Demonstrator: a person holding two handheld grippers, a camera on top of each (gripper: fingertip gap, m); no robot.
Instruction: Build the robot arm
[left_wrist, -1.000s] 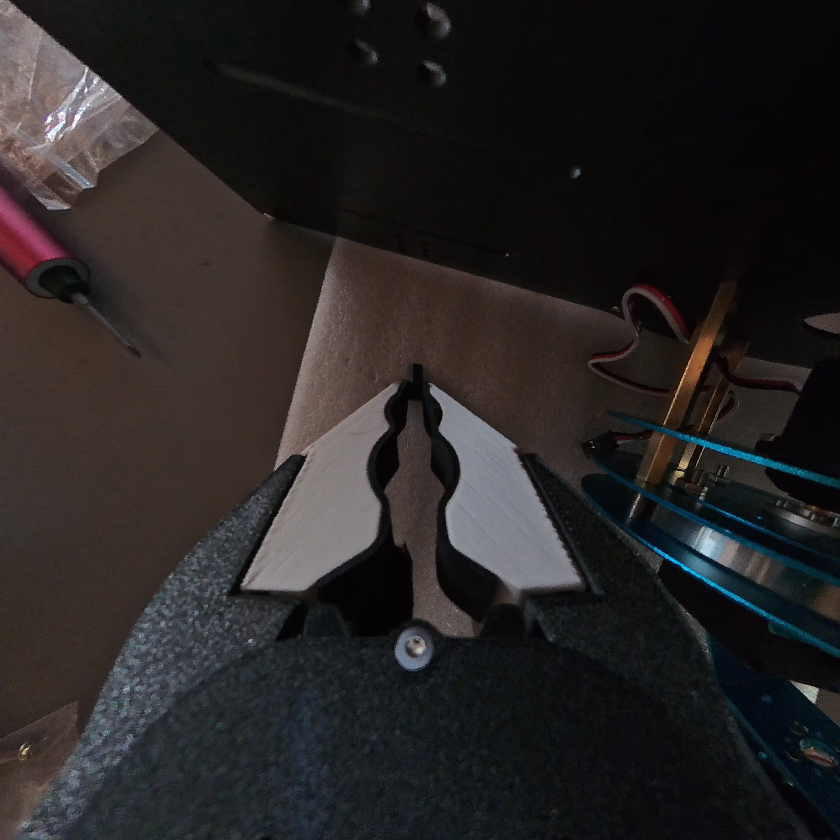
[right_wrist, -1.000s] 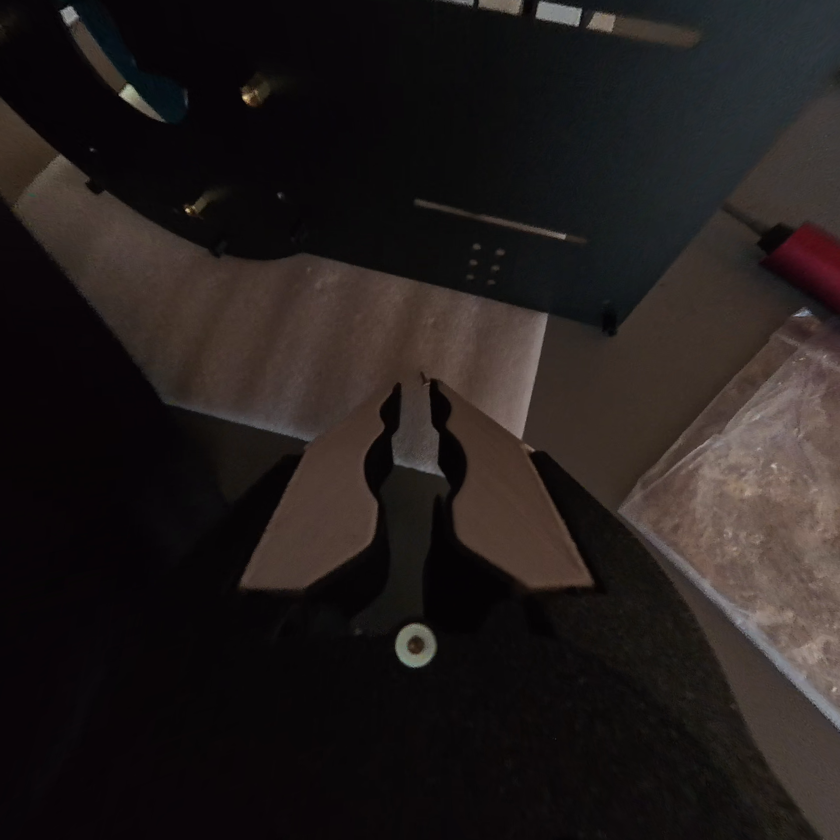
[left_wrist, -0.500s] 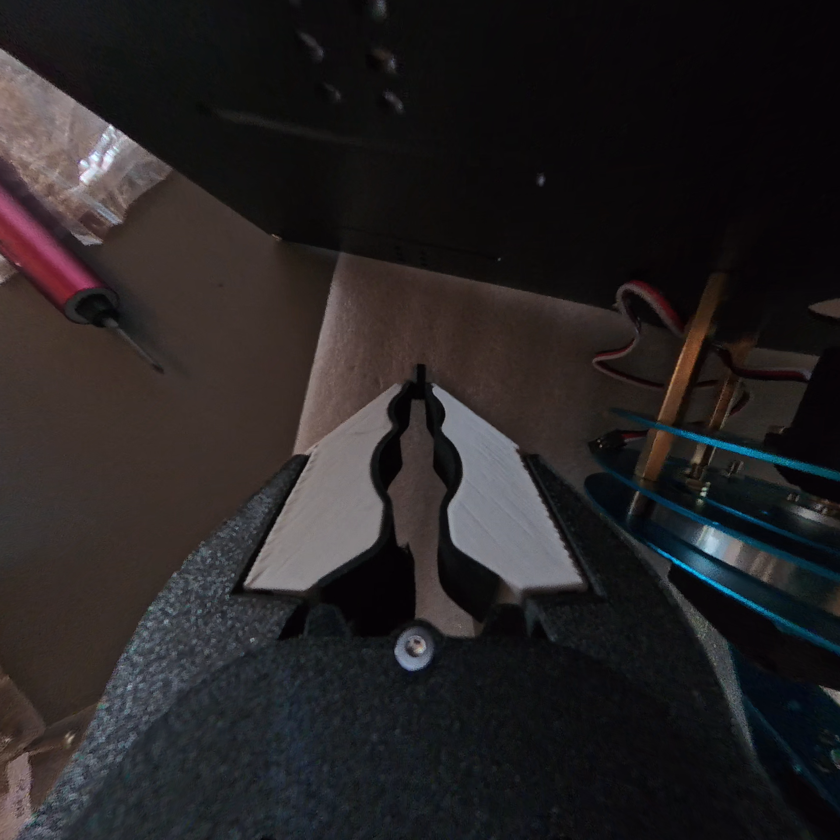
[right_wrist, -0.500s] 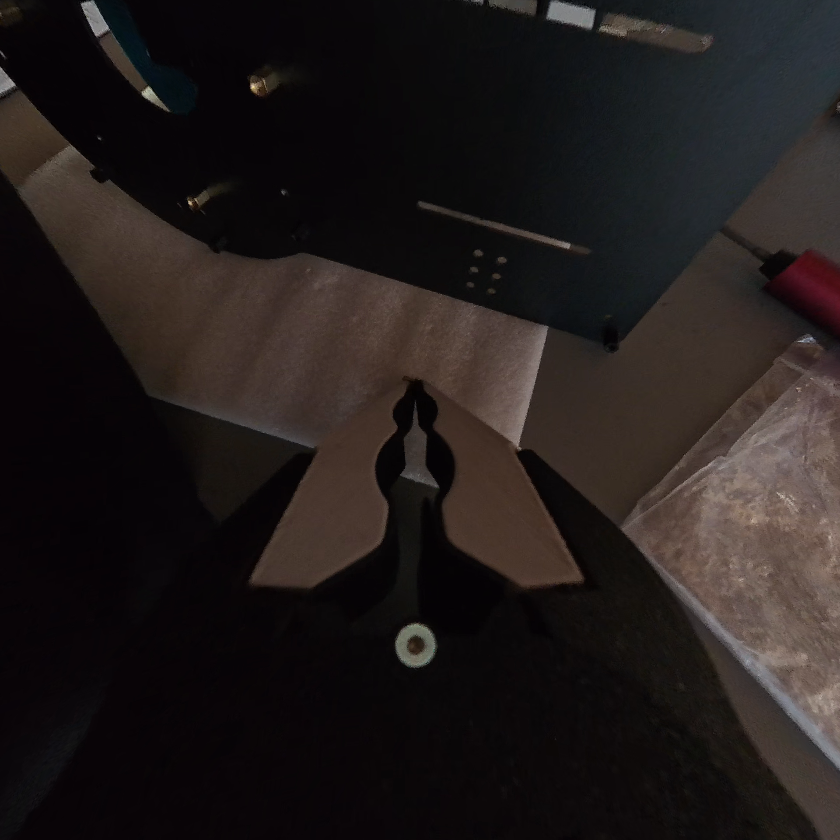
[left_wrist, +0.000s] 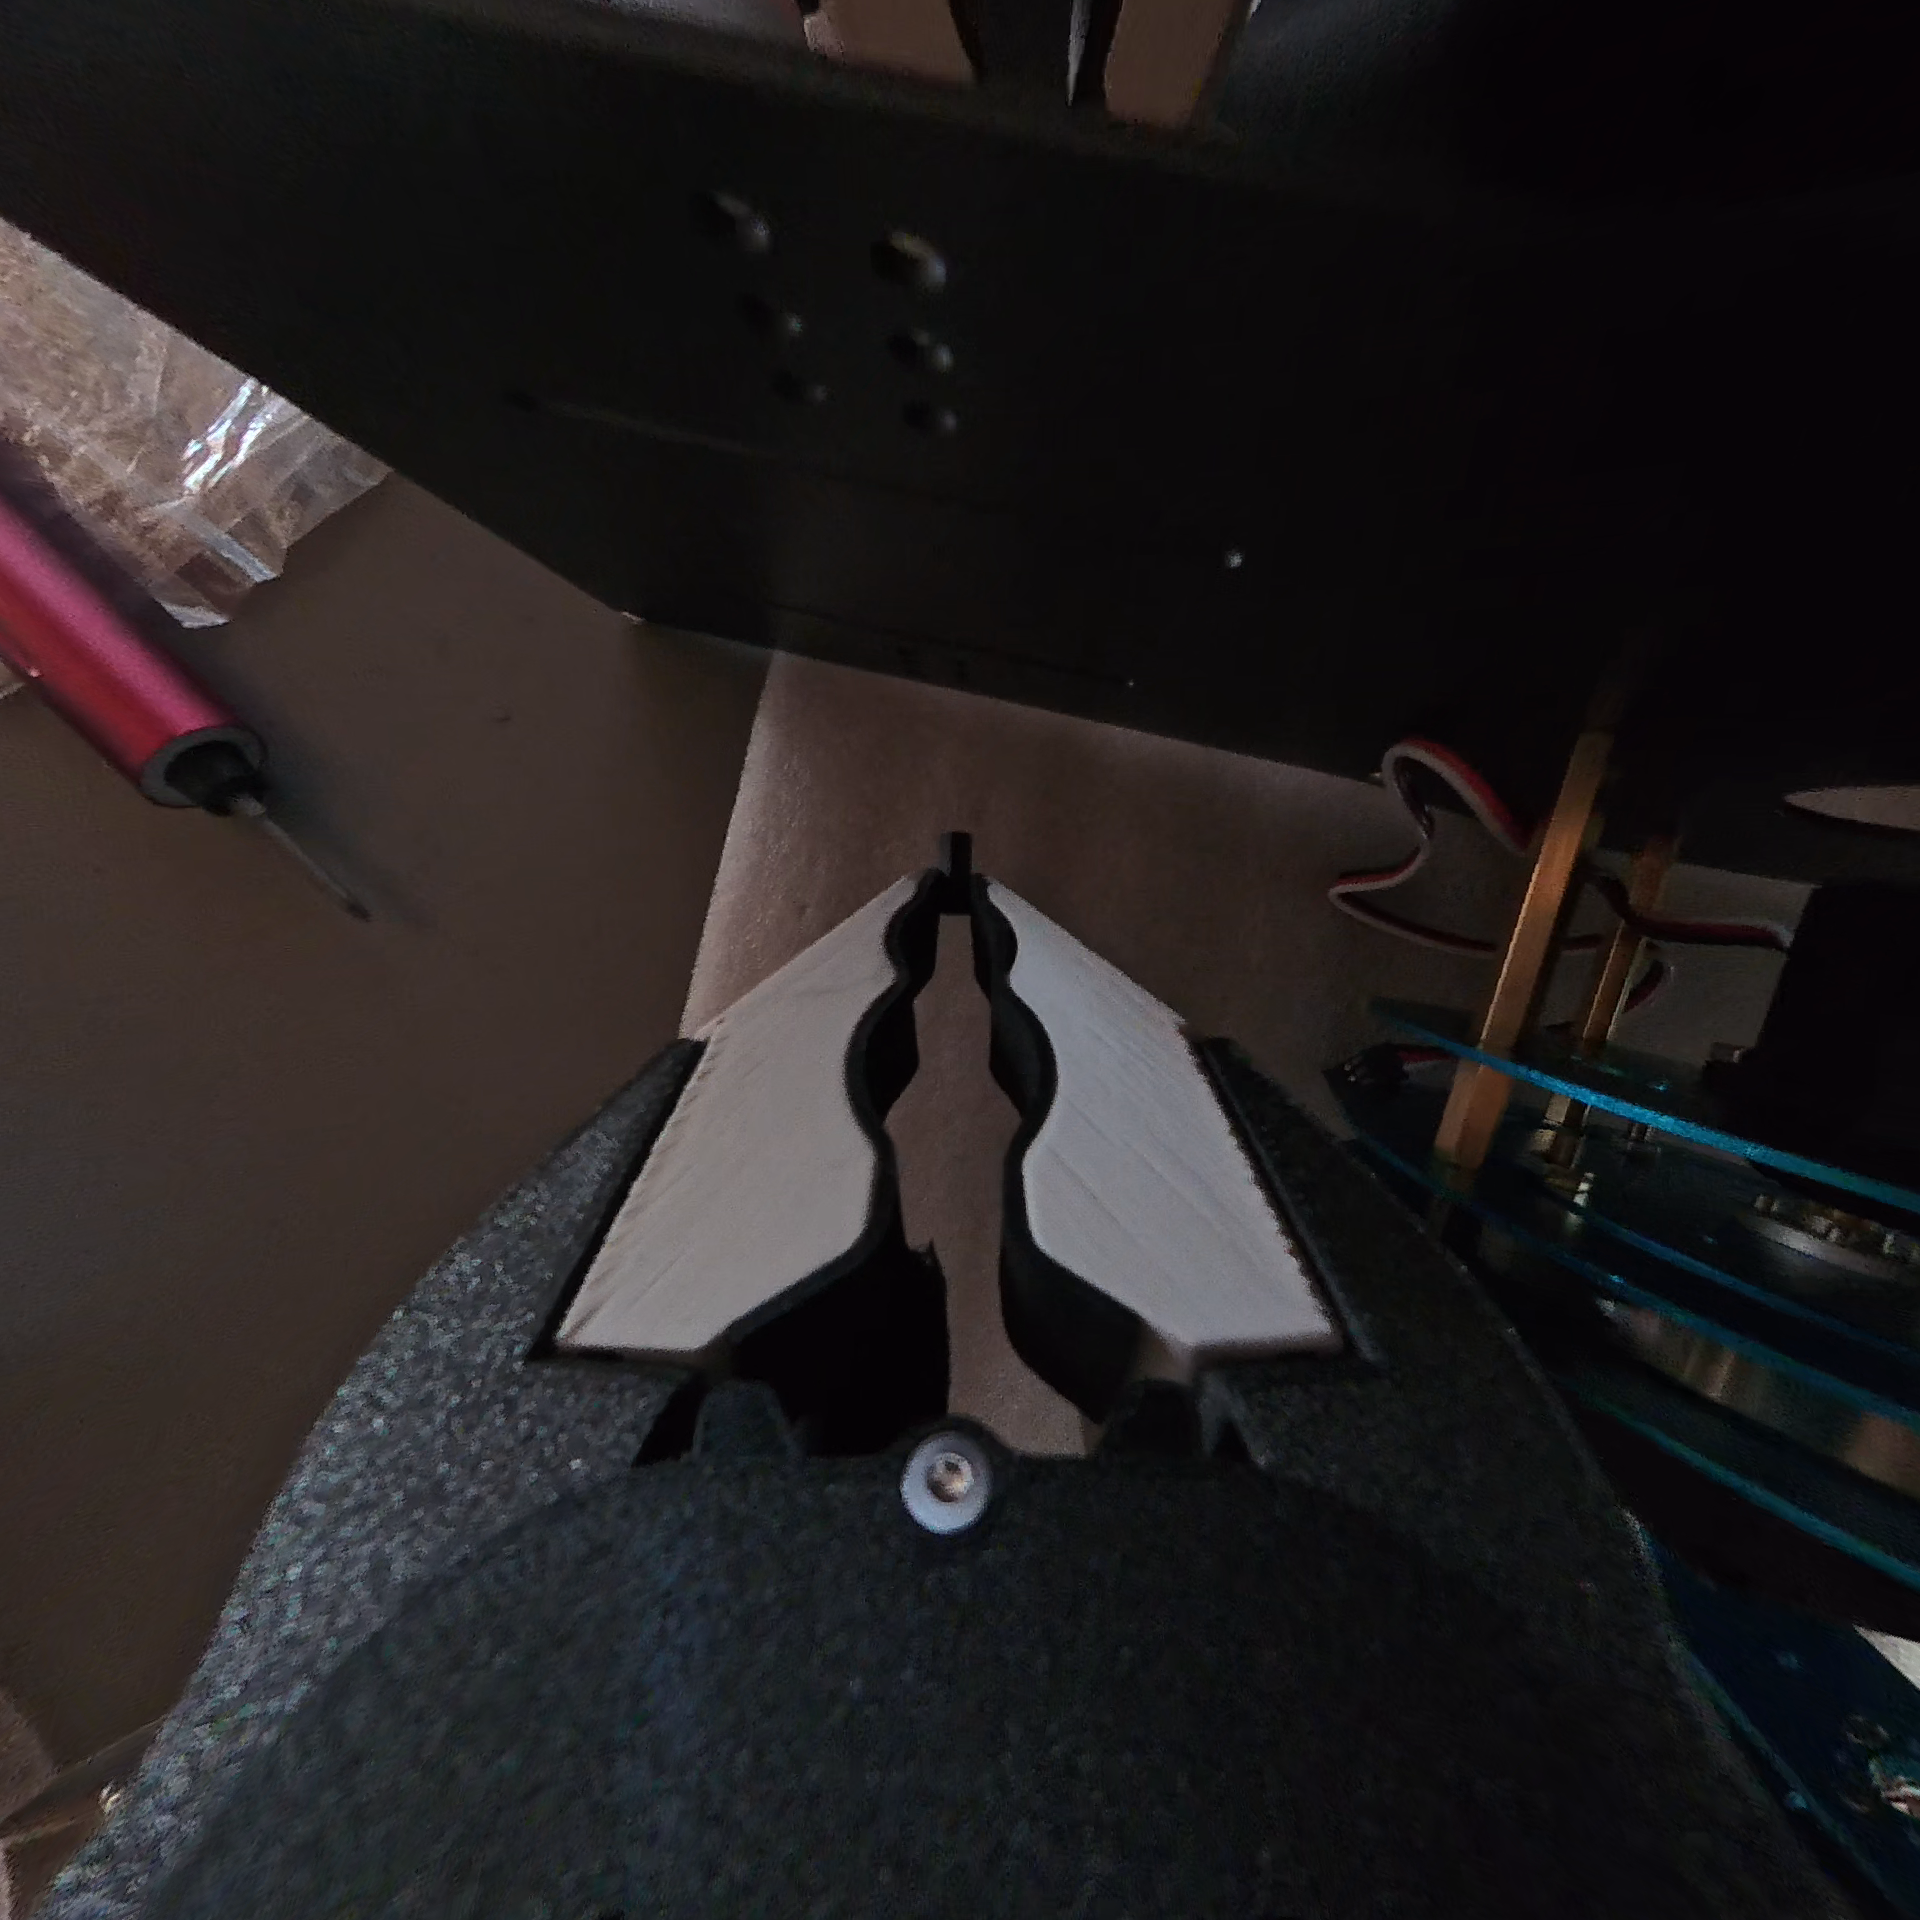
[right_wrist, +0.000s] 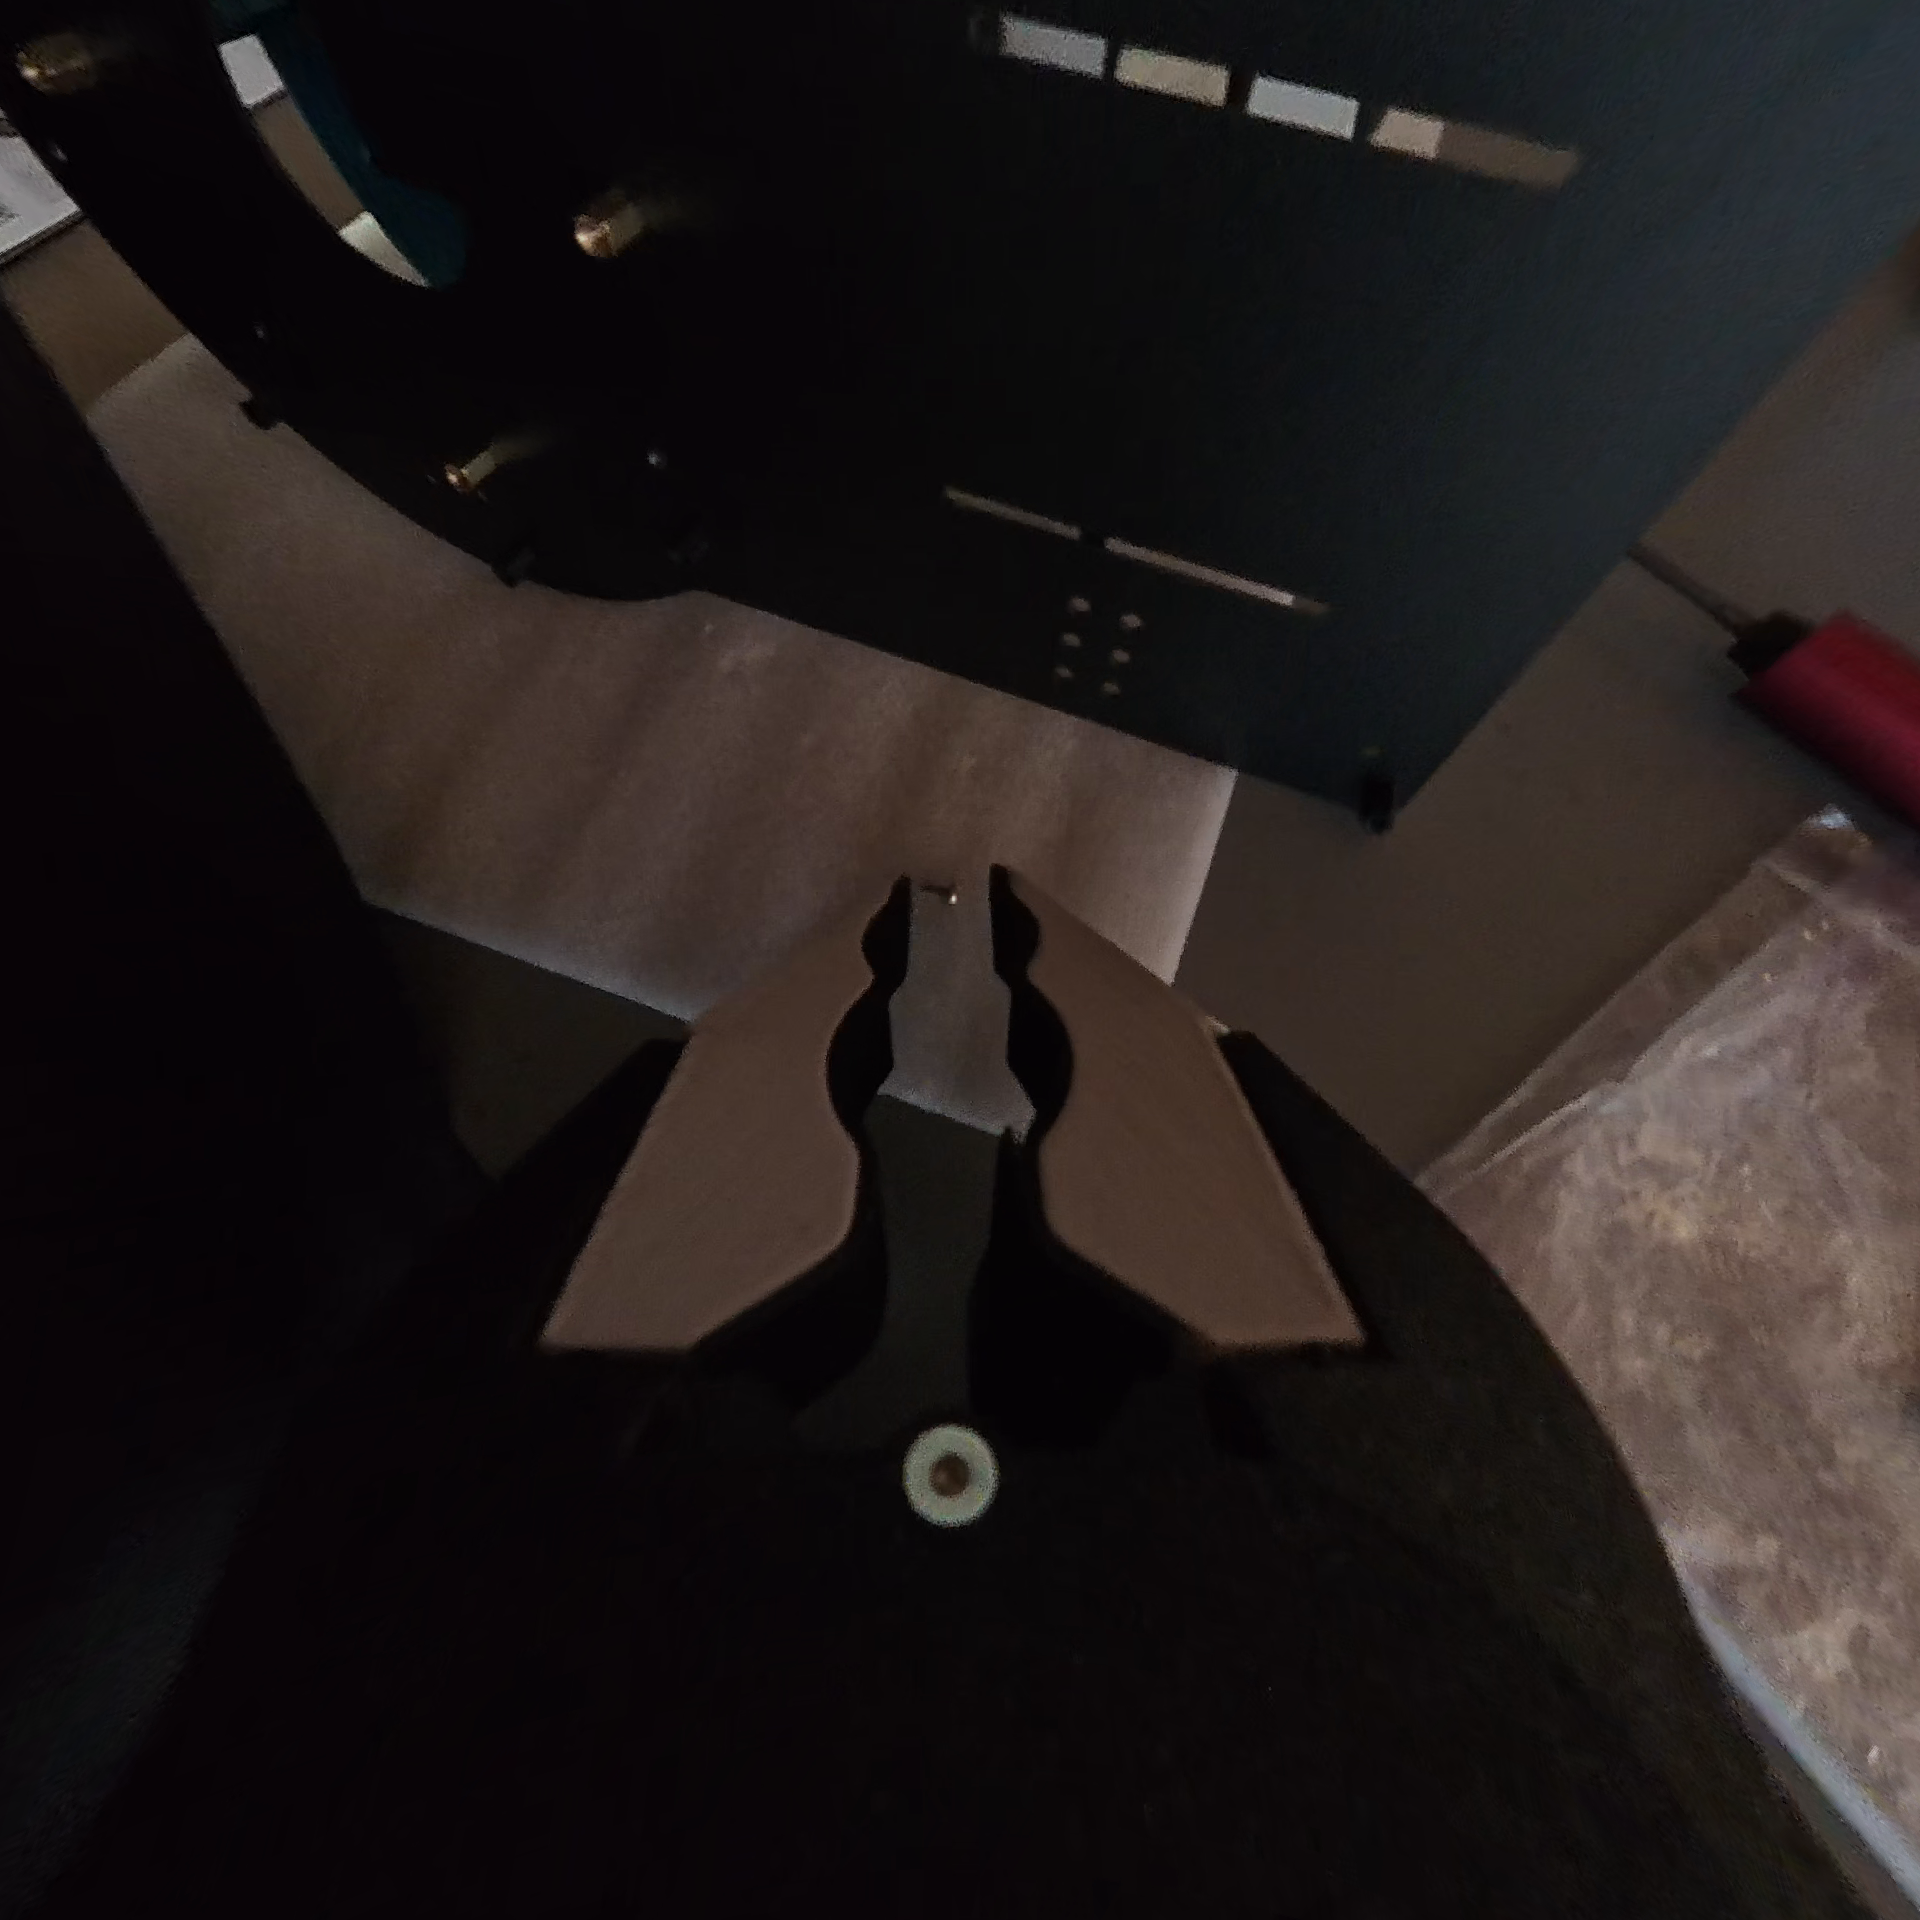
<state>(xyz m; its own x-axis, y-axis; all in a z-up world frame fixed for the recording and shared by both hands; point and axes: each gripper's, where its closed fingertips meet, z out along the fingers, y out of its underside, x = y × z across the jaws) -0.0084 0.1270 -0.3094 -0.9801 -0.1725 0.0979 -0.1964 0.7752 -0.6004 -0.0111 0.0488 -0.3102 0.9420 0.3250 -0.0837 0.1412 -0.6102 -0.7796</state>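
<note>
My left gripper (left_wrist: 954, 902) is shut on a small black pin (left_wrist: 954, 850), which sticks out past its tips over a white foam sheet (left_wrist: 1039, 769). A large black plate with small holes (left_wrist: 1039, 436) hangs just above and ahead of it. My right gripper (right_wrist: 951, 883) hovers over the same foam sheet (right_wrist: 675, 779) with its jaws a narrow gap apart. A tiny metallic speck (right_wrist: 940, 889) shows between the tips; I cannot tell whether it is held. The black plate (right_wrist: 1143, 343) stands ahead of the right gripper.
A red-handled screwdriver (left_wrist: 94, 655) (right_wrist: 1849, 696) lies on the table beside a clear plastic bag (left_wrist: 135, 416) (right_wrist: 1714, 1299). Stacked blue acrylic plates (left_wrist: 1662, 1195) on brass standoffs (left_wrist: 1527, 935) with a red-white wire (left_wrist: 1455, 821) stand right of the left gripper. A dark bulk (right_wrist: 156, 935) fills the right view's left side. My hands' fingertips stand some 9 cm from each other.
The right gripper's jaws closed half a second ago and have parted again by a narrow gap. The black plate now sits closer in the left wrist view. The left gripper stays shut on the pin.
</note>
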